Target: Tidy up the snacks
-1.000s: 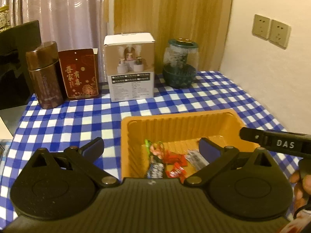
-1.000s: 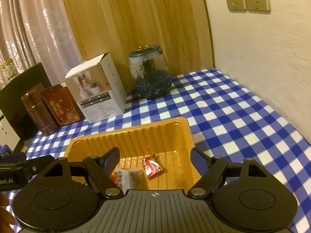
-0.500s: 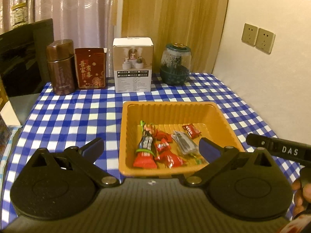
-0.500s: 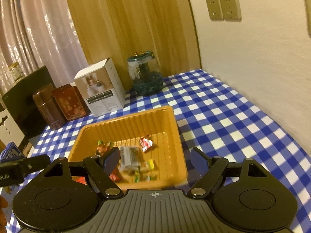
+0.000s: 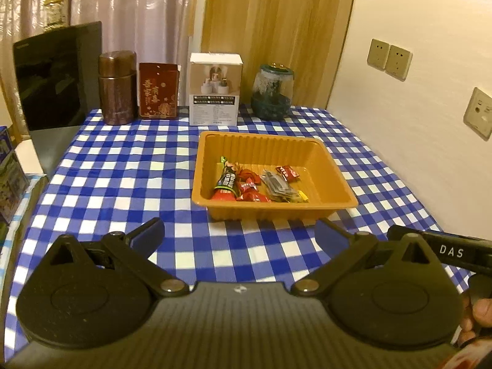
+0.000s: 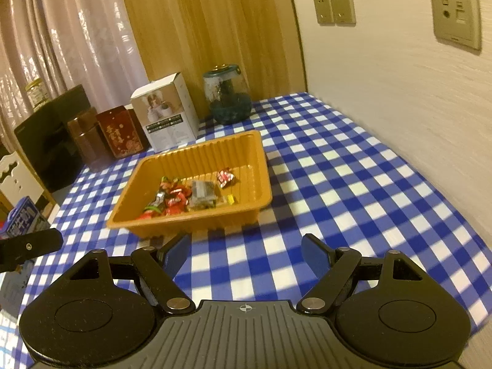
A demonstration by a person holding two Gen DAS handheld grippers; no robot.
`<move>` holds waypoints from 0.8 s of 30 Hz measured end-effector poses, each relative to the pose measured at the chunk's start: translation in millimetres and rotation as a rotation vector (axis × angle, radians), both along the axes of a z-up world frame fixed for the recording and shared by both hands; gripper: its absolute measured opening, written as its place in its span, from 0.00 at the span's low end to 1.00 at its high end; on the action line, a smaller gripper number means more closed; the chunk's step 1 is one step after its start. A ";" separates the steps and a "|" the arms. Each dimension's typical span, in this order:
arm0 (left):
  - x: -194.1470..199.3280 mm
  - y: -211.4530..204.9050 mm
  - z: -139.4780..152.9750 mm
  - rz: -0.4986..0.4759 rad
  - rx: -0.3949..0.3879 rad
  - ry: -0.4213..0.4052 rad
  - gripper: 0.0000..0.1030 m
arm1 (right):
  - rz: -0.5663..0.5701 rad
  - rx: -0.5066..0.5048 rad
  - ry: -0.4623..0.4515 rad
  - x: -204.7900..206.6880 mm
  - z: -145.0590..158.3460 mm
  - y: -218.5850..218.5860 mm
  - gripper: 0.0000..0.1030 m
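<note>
Both my tools released, empty: left tool (image 5: 239, 233), right tool (image 6: 246, 250). Risk: re-approach clips ribbed orange plastic tray (image 5: 338, 173), spilling wrapped snacks (image 5: 246, 184) onto blue-checked counter (image 5: 123, 166).

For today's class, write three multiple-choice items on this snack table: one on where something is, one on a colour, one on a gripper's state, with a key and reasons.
1. Where do the wrapped snacks lie?
A. inside the orange plastic tray
B. loose on the checked tablecloth
C. on top of the white carton

2. What colours is the tablecloth?
A. red and white
B. blue and white
C. green and yellow

3. How does the right gripper stand?
A. shut on a snack
B. shut on the tray's rim
C. open, holding nothing

Key: 1 A, since every wrapper sits within the tray's walls. 2 B, since the checks are blue and white. 3 C, since its blue pads stand apart with only cloth showing between them.
</note>
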State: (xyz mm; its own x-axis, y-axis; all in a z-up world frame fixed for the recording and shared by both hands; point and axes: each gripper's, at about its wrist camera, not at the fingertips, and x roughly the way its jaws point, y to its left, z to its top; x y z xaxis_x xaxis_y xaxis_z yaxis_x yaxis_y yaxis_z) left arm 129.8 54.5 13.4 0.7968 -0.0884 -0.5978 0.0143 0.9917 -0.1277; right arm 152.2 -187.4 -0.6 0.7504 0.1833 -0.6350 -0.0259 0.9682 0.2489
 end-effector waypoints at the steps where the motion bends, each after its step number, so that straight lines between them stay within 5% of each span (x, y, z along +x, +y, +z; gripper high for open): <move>1: -7.4 -0.9 1.4 0.010 -0.002 -0.004 1.00 | -0.001 -0.002 0.005 -5.7 2.5 -0.4 0.77; 24: -112.8 -27.4 34.2 0.063 0.006 0.027 1.00 | 0.096 -0.069 -0.014 -108.2 50.0 4.3 0.77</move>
State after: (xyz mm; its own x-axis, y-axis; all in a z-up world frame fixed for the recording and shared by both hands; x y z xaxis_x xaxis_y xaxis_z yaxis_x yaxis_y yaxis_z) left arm 17.0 27.1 47.6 0.7842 -0.0353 -0.6195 -0.0511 0.9913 -0.1212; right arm 44.0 -183.1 49.4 0.7405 0.2109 -0.6381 -0.1222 0.9759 0.1808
